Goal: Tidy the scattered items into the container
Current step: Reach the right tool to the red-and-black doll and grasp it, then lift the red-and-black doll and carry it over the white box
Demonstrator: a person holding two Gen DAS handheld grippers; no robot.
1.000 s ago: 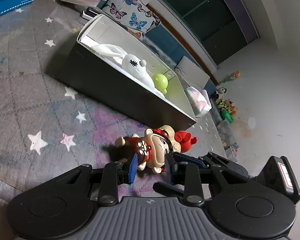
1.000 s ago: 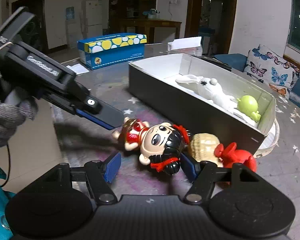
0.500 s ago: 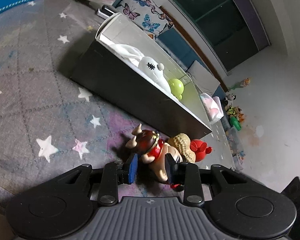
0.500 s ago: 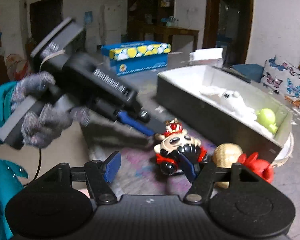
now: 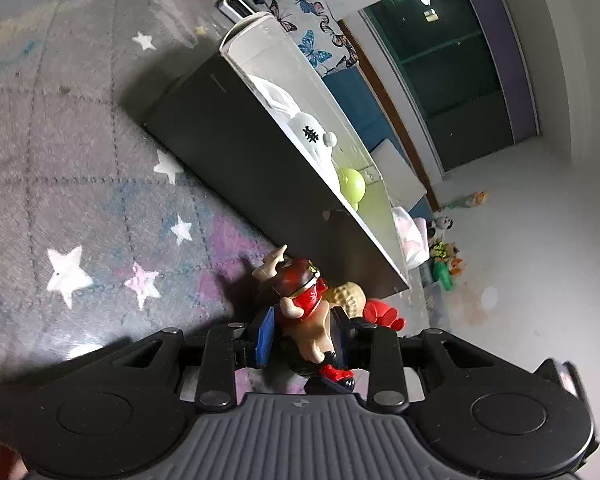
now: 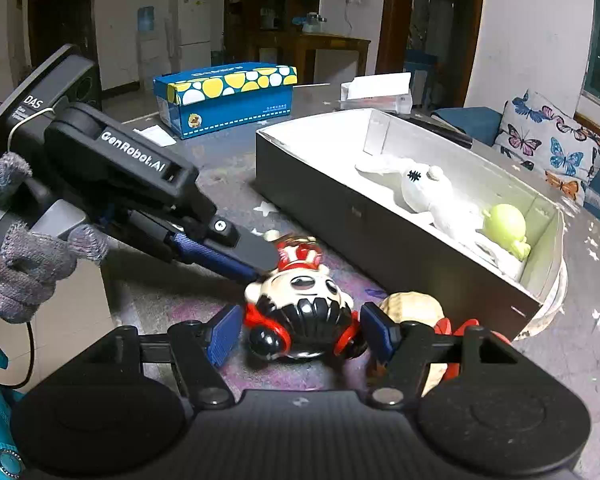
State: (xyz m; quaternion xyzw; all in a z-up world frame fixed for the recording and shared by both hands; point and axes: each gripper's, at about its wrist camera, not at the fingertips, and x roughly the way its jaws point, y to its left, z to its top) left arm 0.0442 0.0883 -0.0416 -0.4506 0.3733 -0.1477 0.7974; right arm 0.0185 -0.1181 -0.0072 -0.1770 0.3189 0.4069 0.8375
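**A:** Beside the near wall of the long dark cardboard box with the white lining (image 6: 340,216), where had we got to?

**B:** We had the glossy red-and-black big-headed plastic doll (image 6: 300,296) on the star-patterned grey worktop (image 5: 80,200), close to the box but not yet in it. A second earlier it lay on its side facing our right camera. By now we had swung it round, so the crown of its head pointed at the right gripper (image 6: 300,334).

**A:** And the fingers?

**B:** Our left gripper (image 5: 302,332), in the grey-gloved hand (image 6: 16,248), had its fingers narrowly parted and pressed on the doll's body. Its jaws were opening slightly with the doll between them. Our right fingers stood about half open on either side of the head. The blue pads sat right against the red hair buns, but we could not tell whether they were pressing.

**A:** What did that mean for the tidying?

**B:** We judged it a handover, or a two-handed lift. The turned head now fitted between the right fingers. If the left let go before the right closed, the doll could roll.

**A:** What else was left?

**B:** The white plush toy (image 6: 424,188) and the round lime-green toy (image 6: 504,220) lay inside the box. The tan peanut-shaped toy (image 6: 412,308) and the small red toy (image 5: 384,312) lay outside, just beside the doll.
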